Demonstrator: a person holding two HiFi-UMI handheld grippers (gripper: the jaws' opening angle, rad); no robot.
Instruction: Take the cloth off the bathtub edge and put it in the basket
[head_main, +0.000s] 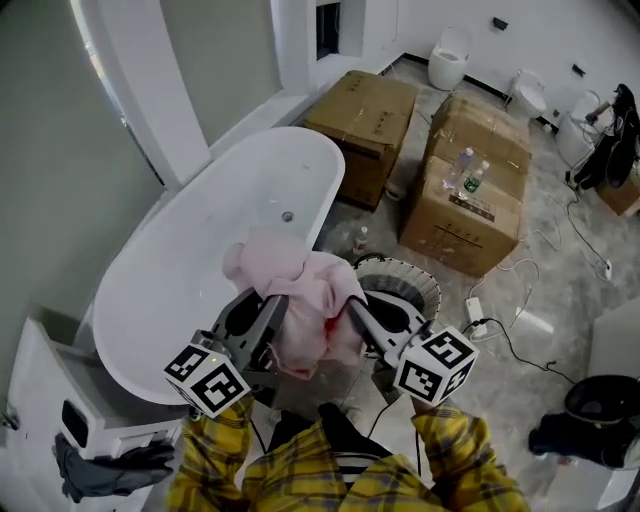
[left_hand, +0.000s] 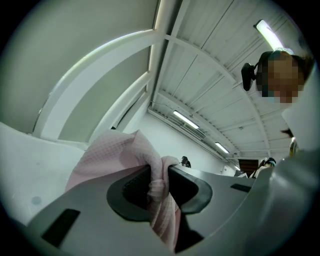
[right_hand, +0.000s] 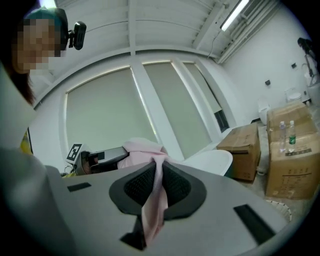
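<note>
The left gripper (left_hand: 159, 176) is clenched on a bunched fold of the pink cloth (head_main: 305, 305). The right gripper (right_hand: 159, 172) is clenched on a thinner fold of the same cloth. The cloth hangs gathered between the two sets of jaws, its loose ends trailing below them. Just beyond the right gripper's tips stands the round basket (head_main: 415, 290). Beyond the left gripper's tips lies the white bathtub (head_main: 190, 250). Farther out, past the basket, stand cardboard boxes (head_main: 470, 190); two bottles (head_main: 468, 172) stand on the nearer box.

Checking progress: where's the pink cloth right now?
Head view, centre: the pink cloth is clamped between the left gripper and right gripper, beside the bathtub, just left of the basket.
</note>
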